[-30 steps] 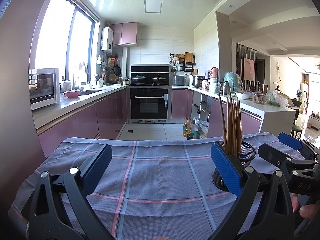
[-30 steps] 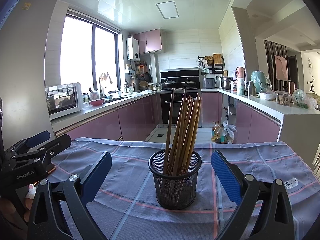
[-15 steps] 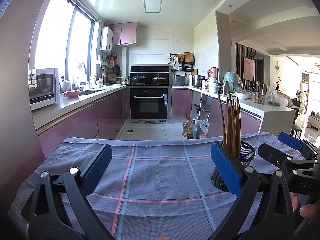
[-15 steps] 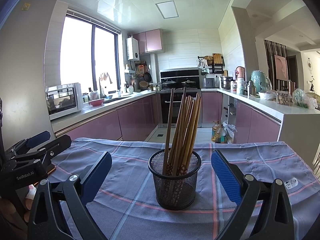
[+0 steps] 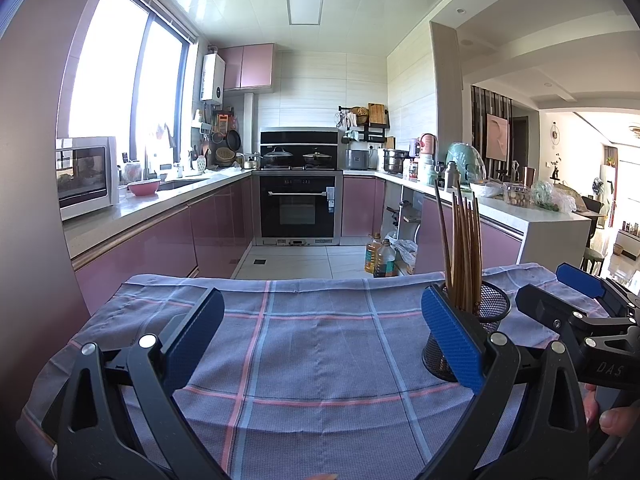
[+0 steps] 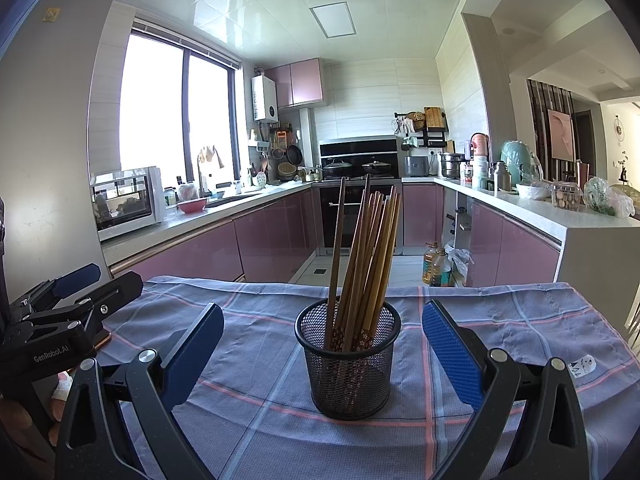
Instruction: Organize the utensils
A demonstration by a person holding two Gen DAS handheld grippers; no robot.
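Almost nothing is seen to have changed over the last second: in both wrist views the framing matches the earlier pictures, with only a very slight shift of the mesh holder in the right view. From this stillness it is judged that the sorting is at a pause or at its end, since no loose utensil is visible on the cloth.

Nearest in the right wrist view, the right tool [image 6: 322, 356] is held with its blue pads spread wide, and nothing is gripped between them. It is pointed level over the bench, straight at the mesh holder [image 6: 348, 364], which stands upright between the lines of the two pads but is touched by neither. The chopsticks [image 6: 370, 256] are gathered inside the holder, leaning a little to the right, with one darker stick standing apart on the left.

In the left wrist view the left tool [image 5: 320, 342] is likewise spread wide and empty, held low and level over bare cloth. The holder is seen to the right of it, partly hidden behind the right pad; whether it is touched there cannot be told.

The checked cloth [image 5: 304, 344] is spread over the bench beneath both tools. Farther off, the oven [image 5: 298, 208] and the pink cabinets [image 6: 276, 232] are seen.
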